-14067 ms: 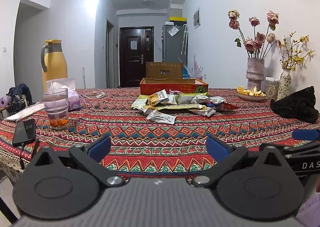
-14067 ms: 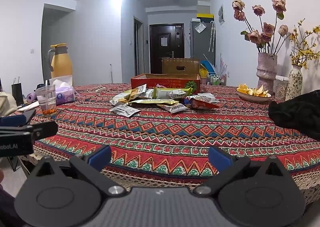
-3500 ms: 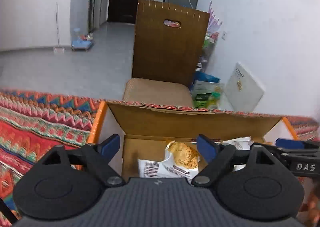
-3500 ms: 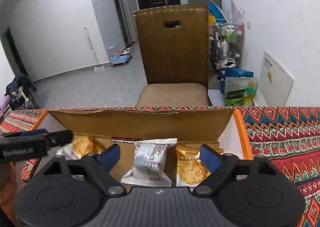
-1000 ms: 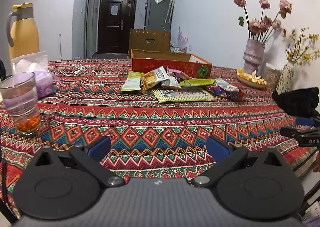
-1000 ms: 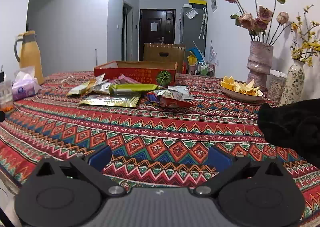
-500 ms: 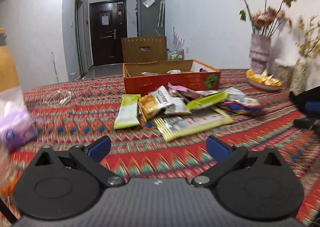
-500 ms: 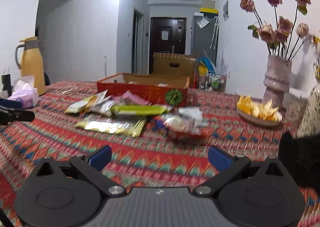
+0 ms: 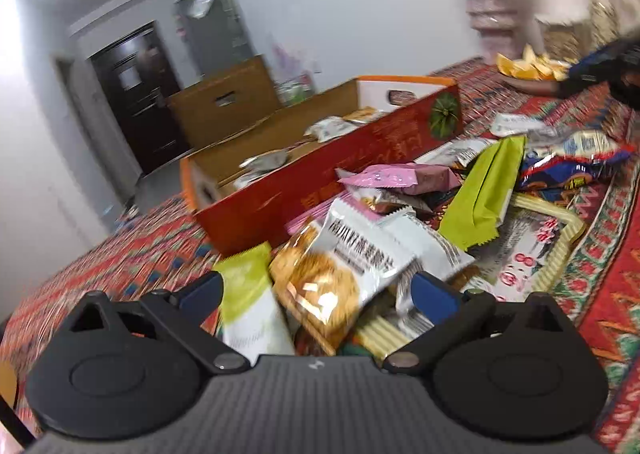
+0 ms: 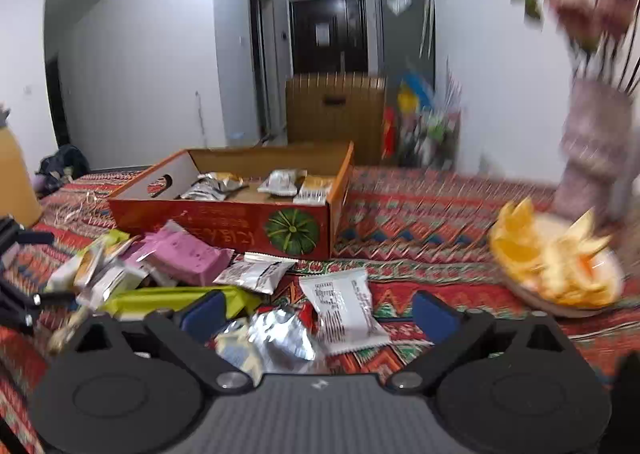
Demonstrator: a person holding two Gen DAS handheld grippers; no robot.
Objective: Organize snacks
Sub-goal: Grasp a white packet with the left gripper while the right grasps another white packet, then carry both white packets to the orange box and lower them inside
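We see the box (image 10: pixel 224 220) at frame centre-left holding packets (image 10: pixel 280 182); the snack pile (image 10: pixel 188 274) lies below it, and the fruit plate (image 10: pixel 560 266) at right.

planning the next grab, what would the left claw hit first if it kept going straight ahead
Most likely the white and orange crinkly snack packet lying between the open left claw fingers, atop the pile before the red cardboard box; depth is unclear.
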